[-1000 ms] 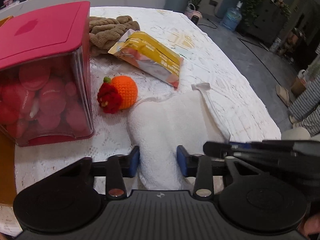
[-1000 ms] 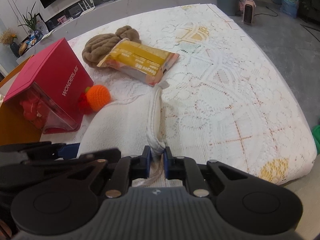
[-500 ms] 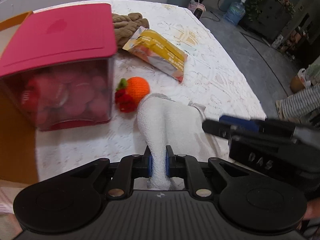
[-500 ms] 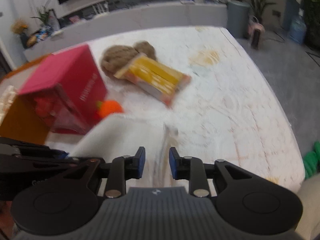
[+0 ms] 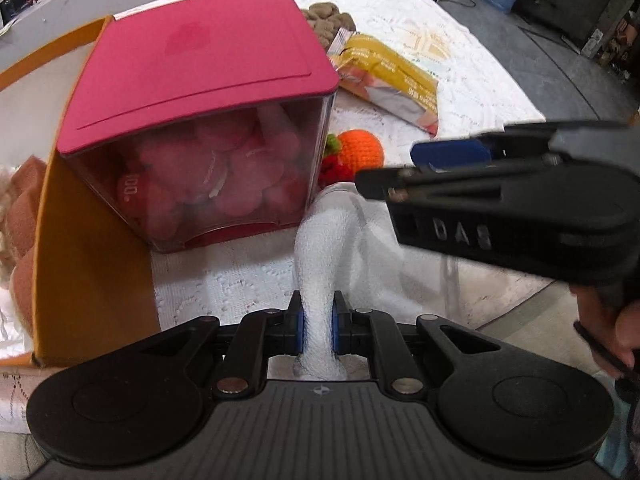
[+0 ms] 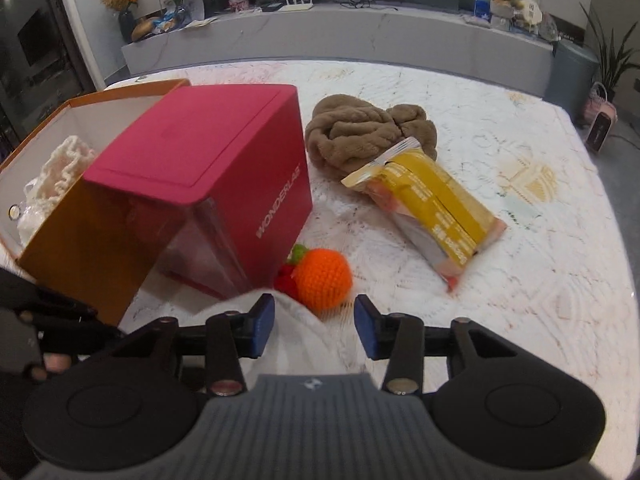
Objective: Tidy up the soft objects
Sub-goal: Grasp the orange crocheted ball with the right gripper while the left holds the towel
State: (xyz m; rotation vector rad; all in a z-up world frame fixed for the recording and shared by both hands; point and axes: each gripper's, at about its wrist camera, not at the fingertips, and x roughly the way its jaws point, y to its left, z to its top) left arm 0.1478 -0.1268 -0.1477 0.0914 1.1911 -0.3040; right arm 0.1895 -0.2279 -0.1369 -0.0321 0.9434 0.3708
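My left gripper [image 5: 317, 326] is shut on the white towel [image 5: 328, 248], which is lifted into a bunched ridge off the lace tablecloth. My right gripper [image 6: 314, 326] is open, with the towel [image 6: 296, 336] loose below and between its blue pads. It shows in the left wrist view [image 5: 452, 152] to the right, above the towel. An orange crocheted ball [image 6: 323, 274] with a red and green trim lies just beyond the towel. A brown fuzzy cloth [image 6: 368, 132] lies farther back. The open orange box [image 6: 80, 216] at the left holds pale soft items [image 6: 60, 168].
A red-lidded clear container [image 6: 224, 168] full of pink pieces stands between the orange box and the ball. A yellow snack bag [image 6: 432, 208] lies right of the brown cloth. The table edge [image 6: 616, 240] drops off at the right. A plant and bin stand beyond.
The left gripper closed on the towel and raised it toward the left. The right gripper let go of the towel's edge, opened wide and lifted.
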